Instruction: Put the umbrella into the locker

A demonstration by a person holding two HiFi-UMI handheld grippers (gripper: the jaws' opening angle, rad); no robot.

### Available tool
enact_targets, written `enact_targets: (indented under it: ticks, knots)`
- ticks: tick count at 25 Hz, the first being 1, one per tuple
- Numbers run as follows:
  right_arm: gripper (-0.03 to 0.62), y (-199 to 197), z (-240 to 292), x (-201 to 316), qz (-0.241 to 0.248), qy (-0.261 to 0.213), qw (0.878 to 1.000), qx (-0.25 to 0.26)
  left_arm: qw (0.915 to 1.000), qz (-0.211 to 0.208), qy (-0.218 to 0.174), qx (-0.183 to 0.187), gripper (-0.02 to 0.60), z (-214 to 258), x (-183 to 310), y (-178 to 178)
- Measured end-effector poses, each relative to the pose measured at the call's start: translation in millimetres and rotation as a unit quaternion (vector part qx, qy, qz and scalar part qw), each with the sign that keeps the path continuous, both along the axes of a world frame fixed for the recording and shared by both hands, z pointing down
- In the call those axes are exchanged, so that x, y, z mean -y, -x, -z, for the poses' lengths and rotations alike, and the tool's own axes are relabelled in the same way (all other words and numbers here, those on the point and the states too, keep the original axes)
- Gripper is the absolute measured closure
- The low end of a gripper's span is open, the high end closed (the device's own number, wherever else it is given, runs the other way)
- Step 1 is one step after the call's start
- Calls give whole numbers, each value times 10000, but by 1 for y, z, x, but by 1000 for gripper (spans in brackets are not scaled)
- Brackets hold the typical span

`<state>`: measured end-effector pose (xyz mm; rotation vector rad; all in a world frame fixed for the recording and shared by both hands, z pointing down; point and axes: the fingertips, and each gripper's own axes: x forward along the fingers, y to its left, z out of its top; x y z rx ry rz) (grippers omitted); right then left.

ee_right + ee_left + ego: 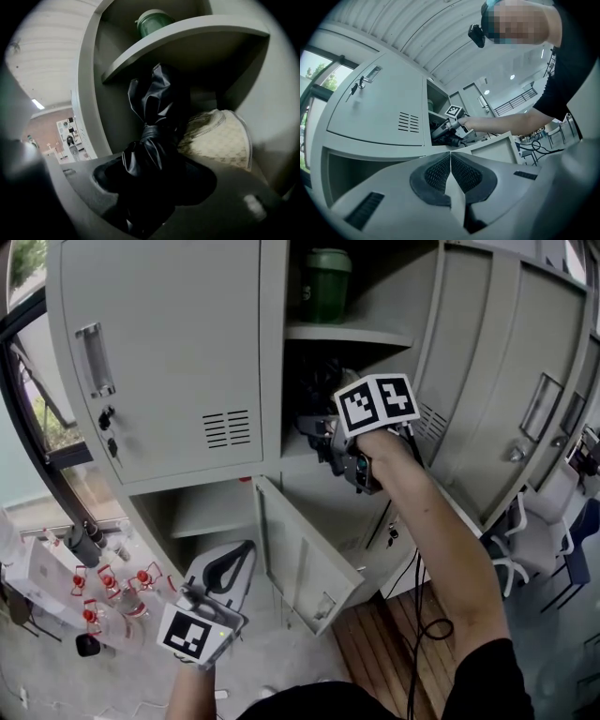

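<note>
The black folded umbrella (152,136) stands tilted inside the open locker compartment (309,381), under the shelf (187,42). My right gripper (150,187) is shut on the umbrella's lower part, with the fabric bulging between the pads. In the head view the right gripper (323,442) reaches into the locker opening and the umbrella (314,395) shows only as a dark shape behind it. A beige patterned bag (218,138) lies right beside the umbrella. My left gripper (225,570) hangs low at the left, shut and empty; its pads (440,171) meet in the left gripper view.
A green jar (325,282) sits on the shelf above. The lower locker's door (309,559) swings open toward me. Keys hang in the closed door (108,418) at left. Bottles (112,587) lie on the floor at left, chairs (553,531) at right. A cable (422,615) trails under my right arm.
</note>
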<state>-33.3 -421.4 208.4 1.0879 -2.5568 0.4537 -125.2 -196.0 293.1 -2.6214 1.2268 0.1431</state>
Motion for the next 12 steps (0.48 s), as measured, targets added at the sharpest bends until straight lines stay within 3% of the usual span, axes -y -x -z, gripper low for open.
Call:
enact_targets:
  ticks: [3, 6, 9, 12]
  knots:
    - [318, 7, -2, 3, 123, 111, 9997, -165, 10000, -17, 16, -19, 573, -1, 1, -2]
    - [299, 10, 3, 4, 229, 191, 9996, 23, 10000, -25, 30, -32, 572, -2, 1, -3]
    - [293, 6, 30, 6, 99, -218, 9991, 339, 10000, -18, 50, -42, 573, -3, 1, -3]
    - [293, 8, 35, 0, 146, -561, 9981, 186, 9999, -6, 80, -61, 573, -5, 1, -4]
